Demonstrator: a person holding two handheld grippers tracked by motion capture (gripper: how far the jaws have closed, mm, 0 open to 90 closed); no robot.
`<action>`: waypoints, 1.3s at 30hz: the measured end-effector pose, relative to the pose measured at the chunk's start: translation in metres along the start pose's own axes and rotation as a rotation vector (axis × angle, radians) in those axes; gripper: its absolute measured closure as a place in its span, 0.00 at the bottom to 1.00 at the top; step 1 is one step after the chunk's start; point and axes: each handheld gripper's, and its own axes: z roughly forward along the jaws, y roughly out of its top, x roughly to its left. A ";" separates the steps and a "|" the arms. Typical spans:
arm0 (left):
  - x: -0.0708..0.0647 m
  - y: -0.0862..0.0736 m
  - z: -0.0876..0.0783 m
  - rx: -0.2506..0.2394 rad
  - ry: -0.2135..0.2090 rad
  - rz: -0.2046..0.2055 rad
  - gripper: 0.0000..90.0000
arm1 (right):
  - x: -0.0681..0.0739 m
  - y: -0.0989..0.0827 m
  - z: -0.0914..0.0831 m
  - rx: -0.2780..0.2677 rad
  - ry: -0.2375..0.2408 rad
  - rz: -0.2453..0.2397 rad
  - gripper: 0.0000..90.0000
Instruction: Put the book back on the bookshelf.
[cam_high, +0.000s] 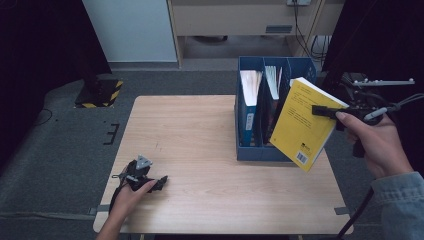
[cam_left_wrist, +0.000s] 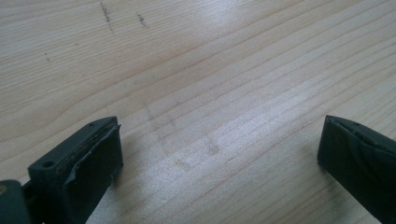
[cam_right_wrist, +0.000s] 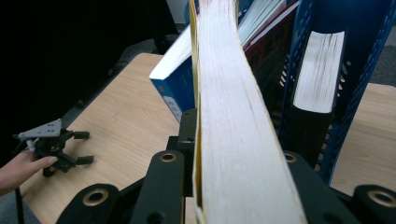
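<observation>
A thick yellow paperback (cam_high: 302, 125) hangs tilted in the air at the right front of a blue file rack (cam_high: 250, 150). My right gripper (cam_high: 324, 111) is shut on the book's upper right edge. In the right gripper view, the book's pale page edge (cam_right_wrist: 229, 107) runs up between the two black jaws of the right gripper (cam_right_wrist: 236, 142), which press on both covers. My left gripper (cam_high: 161, 183) rests on the wooden table (cam_high: 200, 130) near the front left corner, a hand on it. Its jaws stand wide apart over bare wood, the left gripper (cam_left_wrist: 219, 154) open.
The rack has three compartments holding upright books: a blue-covered one (cam_high: 248, 107) in the left slot and another (cam_high: 272, 85) in the middle. The right gripper view has a dark book (cam_right_wrist: 317, 79) standing in a slot. Dark floor surrounds the table.
</observation>
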 end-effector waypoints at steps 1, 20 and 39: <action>0.000 0.000 0.000 0.000 0.000 0.000 0.00 | -0.001 0.001 0.003 0.003 -0.008 -0.004 0.83; -0.001 0.000 0.000 -0.007 -0.002 -0.006 0.00 | -0.007 0.009 0.026 0.043 -0.098 0.025 0.83; -0.001 0.000 0.000 -0.007 -0.002 -0.002 0.00 | -0.014 0.018 0.046 0.060 -0.172 0.040 0.83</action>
